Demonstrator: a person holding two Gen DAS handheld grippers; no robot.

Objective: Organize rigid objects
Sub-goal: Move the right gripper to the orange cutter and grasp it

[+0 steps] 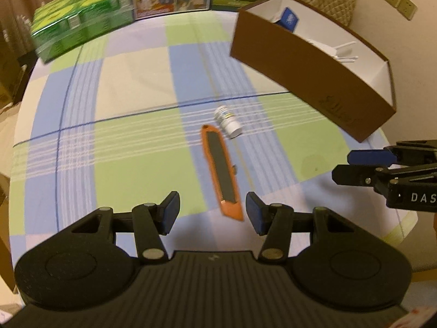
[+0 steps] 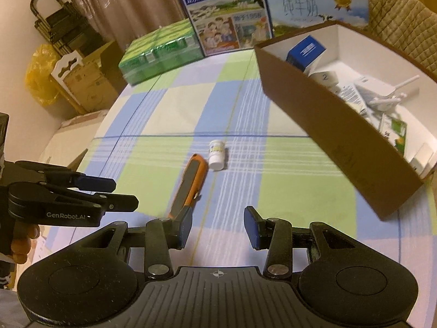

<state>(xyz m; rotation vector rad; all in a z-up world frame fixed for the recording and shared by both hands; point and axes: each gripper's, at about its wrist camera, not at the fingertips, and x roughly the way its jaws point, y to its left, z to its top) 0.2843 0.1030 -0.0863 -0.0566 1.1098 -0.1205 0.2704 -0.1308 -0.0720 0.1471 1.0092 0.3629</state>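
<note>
An orange utility knife (image 1: 221,173) lies on the checked tablecloth, its near end just ahead of my open, empty left gripper (image 1: 213,213). A small white bottle (image 1: 227,121) lies on its side just beyond the knife's far end. In the right wrist view the knife (image 2: 189,184) and the bottle (image 2: 216,154) lie ahead and to the left of my right gripper (image 2: 217,231), which is open and empty. A brown cardboard box (image 1: 306,73) with a white inside stands at the right; it also shows in the right wrist view (image 2: 336,136), holding a blue carton and several white items.
A green shrink-wrapped pack (image 1: 82,19) and milk cartons (image 2: 224,13) stand at the table's far edge. Cardboard boxes and a yellow bag (image 2: 41,76) sit off the table's left side. The table edge curves round at left and right.
</note>
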